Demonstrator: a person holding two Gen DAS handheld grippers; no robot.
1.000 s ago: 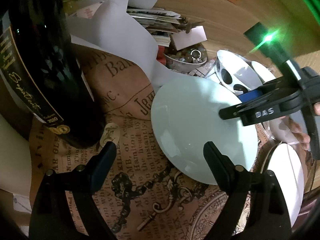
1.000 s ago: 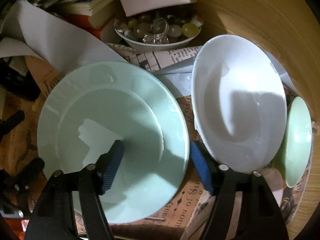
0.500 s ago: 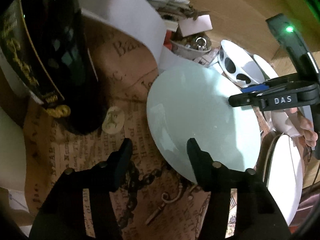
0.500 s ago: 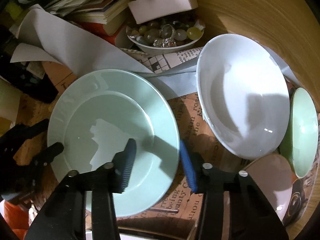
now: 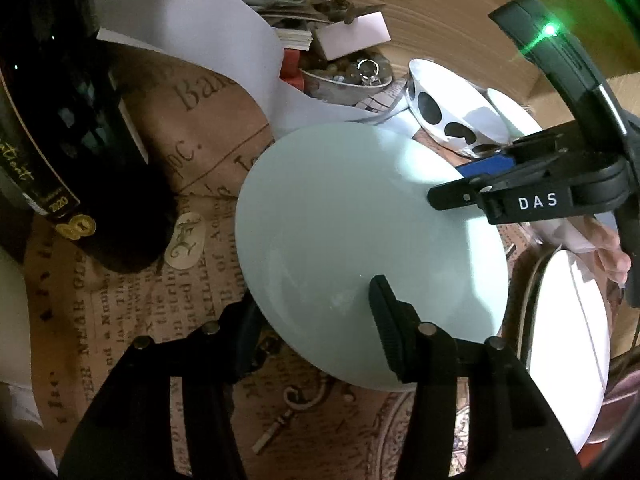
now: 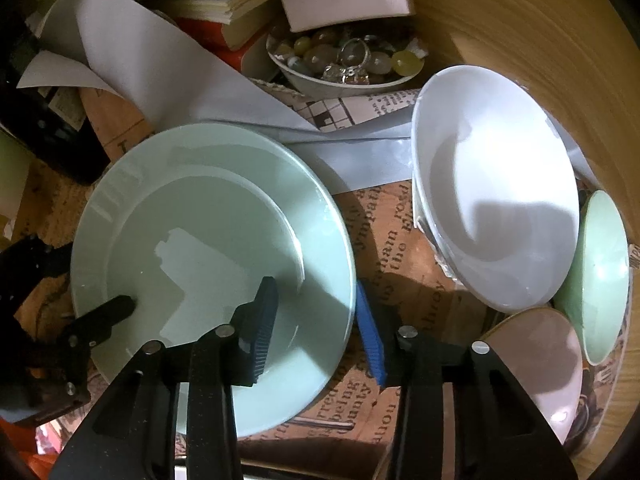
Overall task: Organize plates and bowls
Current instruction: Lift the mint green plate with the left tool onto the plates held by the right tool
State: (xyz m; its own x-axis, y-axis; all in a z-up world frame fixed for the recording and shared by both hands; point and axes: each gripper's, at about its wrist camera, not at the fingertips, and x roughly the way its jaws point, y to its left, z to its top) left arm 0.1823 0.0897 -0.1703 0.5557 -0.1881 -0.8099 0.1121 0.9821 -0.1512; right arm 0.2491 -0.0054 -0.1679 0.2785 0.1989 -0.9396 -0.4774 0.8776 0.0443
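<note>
A pale green plate lies on newspaper-print paper between both grippers. My left gripper straddles its near-left rim, one finger under the edge and one finger over the plate, jaws narrowed about it. My right gripper, with blue pads, straddles the plate's right rim, one pad inside and one outside; it also shows in the left wrist view. A white bowl with black spots stands to the right. A small green bowl and a pinkish plate lie past it.
A dark wine bottle stands at the left. A dish of beads and rings, books and white paper lie behind the plates. A white plate sits at the right. A wooden surface curves behind.
Both grippers have narrowed their jaws around opposite rims of the green plate. The left gripper moved forward onto the plate's rim.
</note>
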